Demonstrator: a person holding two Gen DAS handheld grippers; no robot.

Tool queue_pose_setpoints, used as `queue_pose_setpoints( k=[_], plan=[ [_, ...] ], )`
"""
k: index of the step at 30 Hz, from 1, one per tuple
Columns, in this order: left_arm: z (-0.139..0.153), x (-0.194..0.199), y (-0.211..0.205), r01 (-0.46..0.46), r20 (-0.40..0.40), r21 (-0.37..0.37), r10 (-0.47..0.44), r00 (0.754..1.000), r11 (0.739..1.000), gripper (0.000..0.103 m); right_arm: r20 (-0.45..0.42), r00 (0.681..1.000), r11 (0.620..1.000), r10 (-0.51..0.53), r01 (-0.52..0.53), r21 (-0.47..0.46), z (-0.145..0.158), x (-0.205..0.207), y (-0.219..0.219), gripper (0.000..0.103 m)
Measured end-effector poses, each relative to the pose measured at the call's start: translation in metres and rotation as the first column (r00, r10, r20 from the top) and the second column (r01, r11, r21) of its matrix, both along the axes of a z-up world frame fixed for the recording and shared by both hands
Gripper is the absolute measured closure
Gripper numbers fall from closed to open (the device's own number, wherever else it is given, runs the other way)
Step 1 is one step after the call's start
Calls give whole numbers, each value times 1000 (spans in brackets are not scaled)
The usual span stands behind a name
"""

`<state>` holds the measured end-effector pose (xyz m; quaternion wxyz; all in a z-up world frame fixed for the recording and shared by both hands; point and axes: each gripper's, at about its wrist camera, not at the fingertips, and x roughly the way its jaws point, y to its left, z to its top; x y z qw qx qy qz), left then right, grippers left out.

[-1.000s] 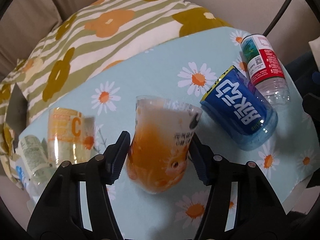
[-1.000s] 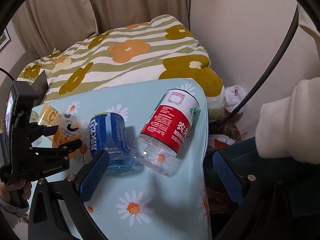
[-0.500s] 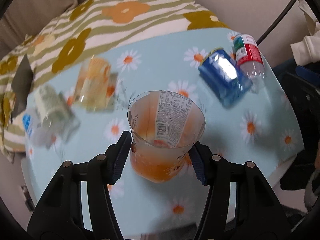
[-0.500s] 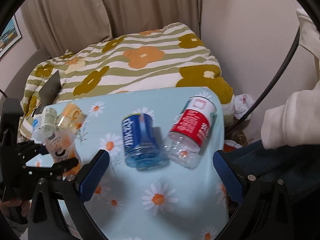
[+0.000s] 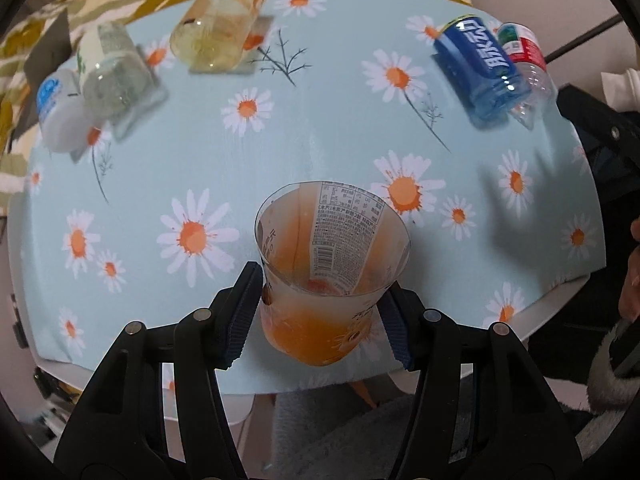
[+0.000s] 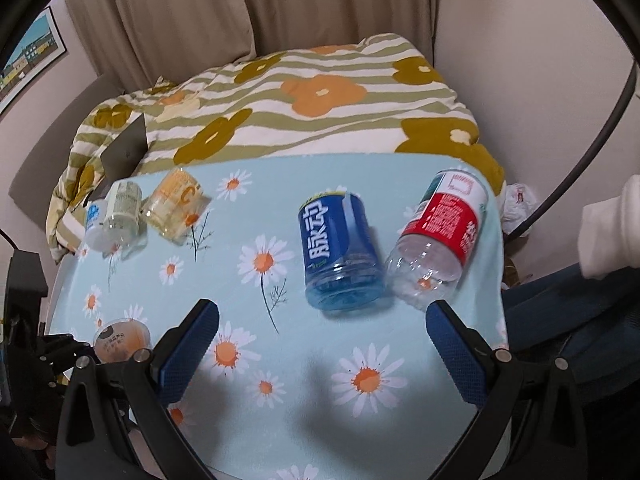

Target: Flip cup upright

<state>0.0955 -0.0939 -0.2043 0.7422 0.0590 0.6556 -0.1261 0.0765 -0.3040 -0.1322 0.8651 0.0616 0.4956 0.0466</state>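
My left gripper (image 5: 320, 312) is shut on an orange-printed clear plastic cup (image 5: 332, 264). The cup stands mouth up, near the front edge of the daisy-print table (image 5: 248, 168); whether its base touches the cloth I cannot tell. In the right wrist view the same cup (image 6: 120, 340) shows at the lower left, held by the left gripper. My right gripper (image 6: 320, 344) is open and empty, hovering above the table's near side. A blue-labelled cup (image 6: 340, 256) and a red-labelled cup (image 6: 440, 240) lie on their sides ahead of it.
Three more cups lie on their sides at the far left: an orange-labelled one (image 5: 220, 20), a green-labelled one (image 5: 112, 68) and a white one with a blue logo (image 5: 60, 112). A flowered duvet (image 6: 300, 100) lies behind the table. A person's white sleeve (image 6: 612, 228) is at the right.
The left gripper has turned the orange cup from tilted to mouth up and brought it toward the table's front edge. The right gripper has risen and pulled back, still open.
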Motion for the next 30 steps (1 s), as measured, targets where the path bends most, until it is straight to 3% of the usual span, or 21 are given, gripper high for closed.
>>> queue_pose_setpoints(
  k=[8, 25, 27, 29, 30],
  plan=[
    [-11, 16, 1, -41, 17, -13, 42, 999, 999, 41, -34, 999, 1000, 17, -17, 1, -16, 5, 2, 0],
    [-8, 18, -5, -57, 65, 7, 56, 996, 998, 40, -31, 998, 998, 57, -57, 6, -17, 3, 3, 0],
    [-6, 15, -6, -54, 78, 25, 52, 996, 998, 29, -28, 998, 998, 58, -58, 7, -15, 2, 2, 0],
    [-2, 13, -6, -58, 99, 28, 55, 994, 998, 4, -24, 998, 998, 58, -58, 8, -14, 1, 0, 0],
    [1, 12, -5, -59, 111, 26, 56, 992, 998, 3, -22, 998, 998, 58, -58, 8, -14, 0, 0, 0]
  ],
)
